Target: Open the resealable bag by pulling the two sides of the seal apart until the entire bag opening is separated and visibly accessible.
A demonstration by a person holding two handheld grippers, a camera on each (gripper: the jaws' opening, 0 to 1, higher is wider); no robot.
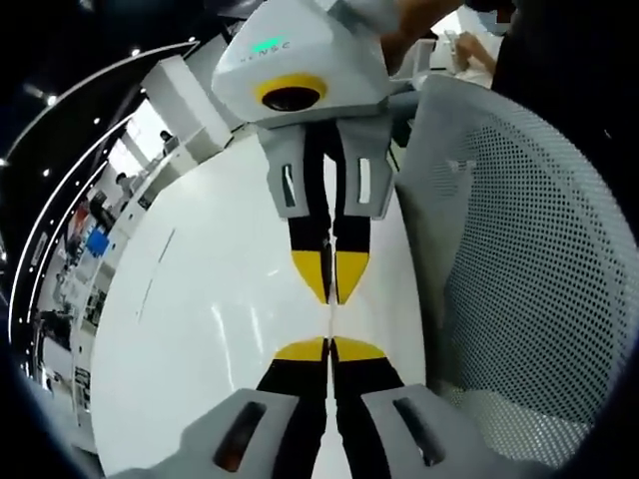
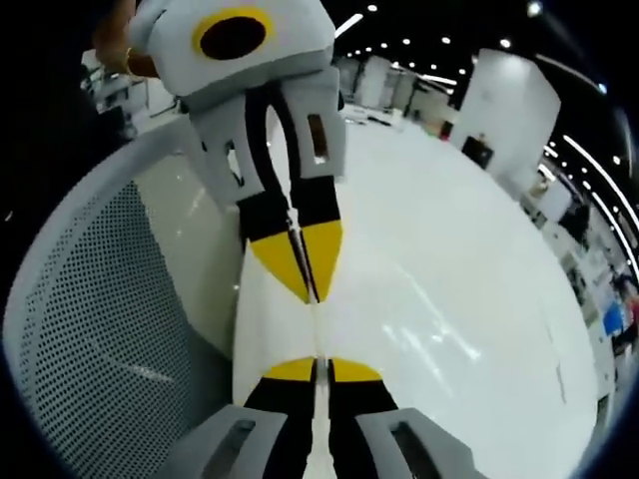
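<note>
Yellow pads (image 1: pixel 300 349) on the left gripper (image 1: pixel 329 349): how do they stand? (checker)

Closed to a hairline. In the left gripper view my two pads meet at the bottom, with a thin pale edge running up out of the slit. The right gripper (image 1: pixel 331 279) comes down from the top, its tips drawn together on that same edge, nose to nose with mine and just apart. (me)

And from the other side? (checker)

Same picture. In the right gripper view the right gripper (image 2: pixel 318 369) is pinched narrow at the bottom, and the left gripper (image 2: pixel 305 264) hangs from above, also pinched. The resealable bag (image 2: pixel 270 329) is held between the two pairs of tips. It shows as a pale, near-clear sheet to the left of the tips. (me)

Is the seal parted? (checker)

Cannot tell. The bag is seen edge-on, white against the white table (image 2: pixel 449 299), and the tips cover the strip they grip. In the left gripper view it is little more than a line, and its lower end is cut off behind my jaws. (me)

Surroundings? (checker)

Glossy white table (image 1: pixel 200 329) under both grippers. A grey mesh chair back (image 1: pixel 519 249) stands close beside them and curves past the frame edge, and the same mesh chair back (image 2: pixel 90 299) is on the left in the right gripper view. Room beyond too small and warped to read. (me)
</note>
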